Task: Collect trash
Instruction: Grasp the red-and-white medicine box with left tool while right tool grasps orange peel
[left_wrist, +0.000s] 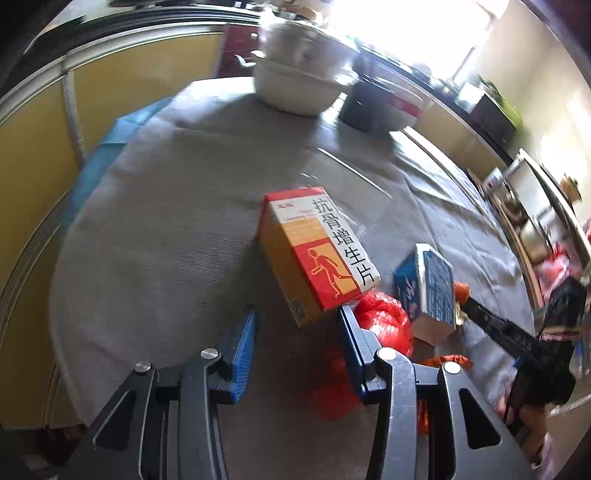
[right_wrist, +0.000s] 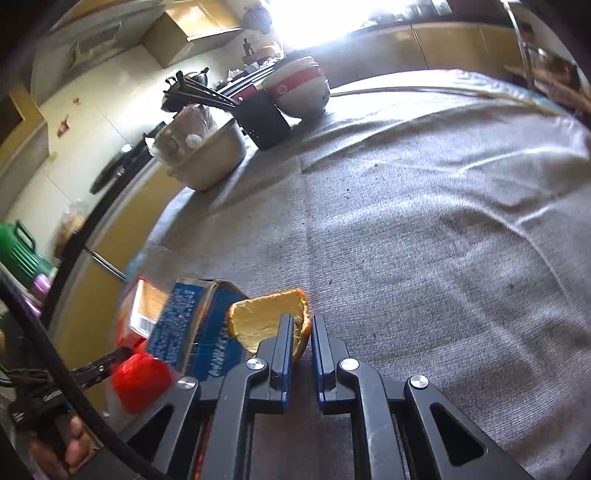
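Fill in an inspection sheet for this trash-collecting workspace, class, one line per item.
Surface: grey cloth covering the table.
Job's things: orange medicine box, blue box, red mesh, orange peel.
Clutter: white pot, black holder, bowls.
Grippers: left gripper open by the medicine box; right gripper clamping the peel.
Cables: black cable.
Surroundings: yellow cabinets, bright window.

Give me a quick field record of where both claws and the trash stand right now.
left claw: open, empty, by the orange medicine box
right claw: shut on the orange peel
trash beside it: blue carton, red net bag
surface: grey tablecloth
far edge: white bowls, black chopstick holder
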